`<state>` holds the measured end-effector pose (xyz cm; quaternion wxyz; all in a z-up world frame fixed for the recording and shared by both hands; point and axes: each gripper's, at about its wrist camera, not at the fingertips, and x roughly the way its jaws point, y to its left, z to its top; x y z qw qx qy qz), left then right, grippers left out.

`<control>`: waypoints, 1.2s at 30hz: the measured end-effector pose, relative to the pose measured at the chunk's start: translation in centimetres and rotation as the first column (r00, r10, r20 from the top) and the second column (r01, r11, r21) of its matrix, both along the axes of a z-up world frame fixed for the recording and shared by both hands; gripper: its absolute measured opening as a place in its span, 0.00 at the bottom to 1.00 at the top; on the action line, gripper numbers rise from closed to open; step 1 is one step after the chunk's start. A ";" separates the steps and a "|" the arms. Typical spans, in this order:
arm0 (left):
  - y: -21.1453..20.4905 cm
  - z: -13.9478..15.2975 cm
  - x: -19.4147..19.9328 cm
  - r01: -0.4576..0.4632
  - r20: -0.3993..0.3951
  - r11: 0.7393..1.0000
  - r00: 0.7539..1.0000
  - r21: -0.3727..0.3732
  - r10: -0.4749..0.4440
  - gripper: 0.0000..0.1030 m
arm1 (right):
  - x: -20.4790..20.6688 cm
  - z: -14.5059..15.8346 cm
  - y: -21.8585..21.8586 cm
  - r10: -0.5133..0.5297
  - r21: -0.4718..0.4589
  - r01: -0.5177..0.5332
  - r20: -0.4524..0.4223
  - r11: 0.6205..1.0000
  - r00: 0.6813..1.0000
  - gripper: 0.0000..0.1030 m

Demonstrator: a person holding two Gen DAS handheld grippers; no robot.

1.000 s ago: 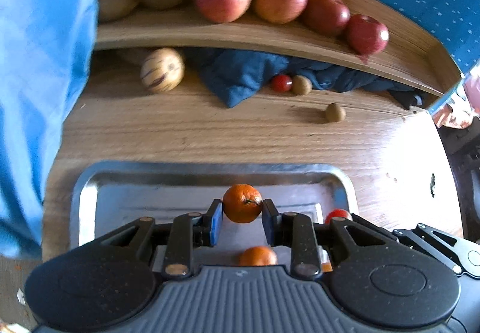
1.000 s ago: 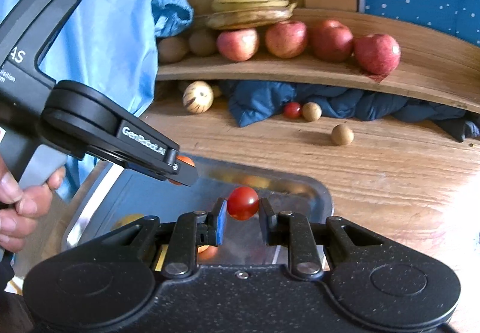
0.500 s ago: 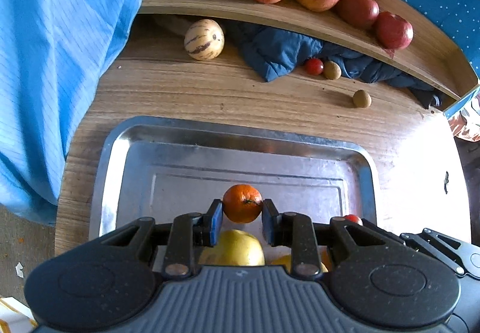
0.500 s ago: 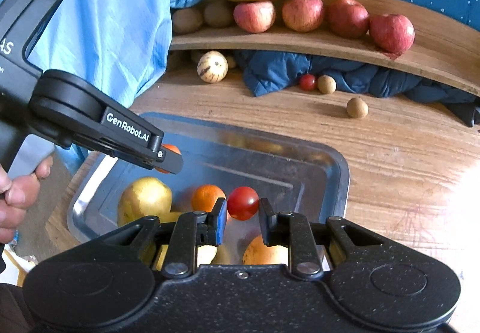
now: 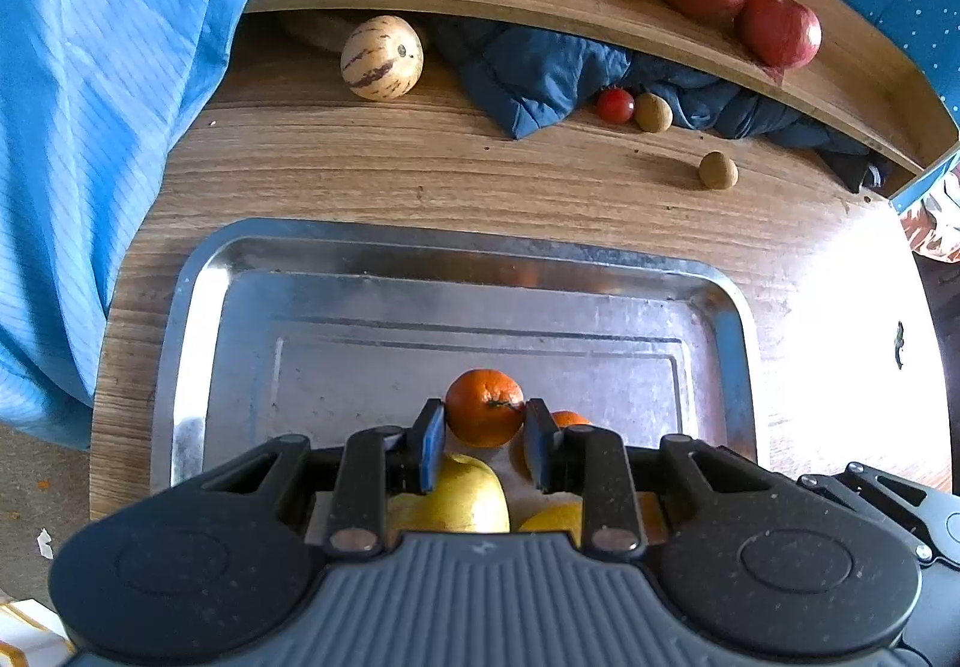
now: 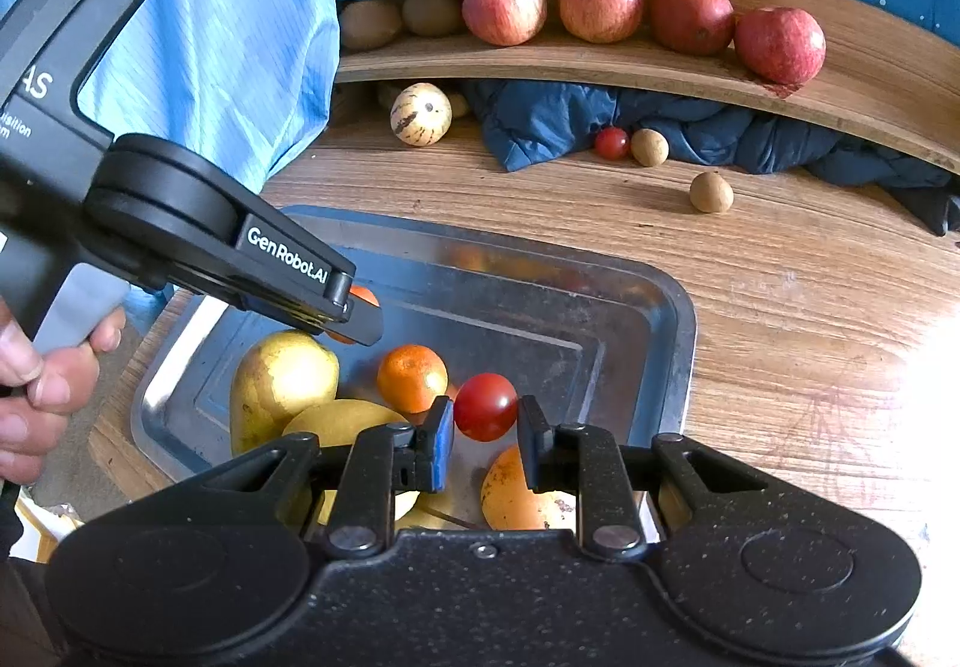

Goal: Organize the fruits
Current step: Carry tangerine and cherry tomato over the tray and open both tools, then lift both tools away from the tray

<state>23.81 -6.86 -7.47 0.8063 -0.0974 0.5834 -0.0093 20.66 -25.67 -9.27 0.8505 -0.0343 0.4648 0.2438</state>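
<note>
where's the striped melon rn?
Both wrist views: the striped melon sits on the wooden table at the back left, under the shelf edge, just left of the blue cloth.

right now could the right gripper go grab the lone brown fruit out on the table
Probably not yet: the right gripper is shut on a cherry tomato. Otherwise the bare wooden table between it and the brown fruit looks clear.

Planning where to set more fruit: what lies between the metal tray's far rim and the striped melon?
Only bare wooden tabletop between the tray and the striped melon; the left wrist view shows it best.
</note>
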 end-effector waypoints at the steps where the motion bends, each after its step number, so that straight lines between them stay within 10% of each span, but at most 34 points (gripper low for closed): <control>1: -0.1 0.0 0.0 0.001 -0.001 1.000 1.000 0.000 -0.001 0.30 | 0.0 0.0 0.0 -0.001 0.000 0.001 0.000 1.000 1.000 0.24; 15: -0.5 -0.3 0.3 0.009 -0.006 1.000 1.000 0.005 -0.009 0.30 | 0.1 0.2 -0.6 -0.020 0.008 0.020 0.000 1.000 1.000 0.27; 36: 1.3 3.9 -5.6 0.020 0.077 0.997 0.997 0.077 -0.026 0.92 | -3.1 2.4 -1.7 -0.021 0.067 0.019 0.036 0.998 0.999 0.81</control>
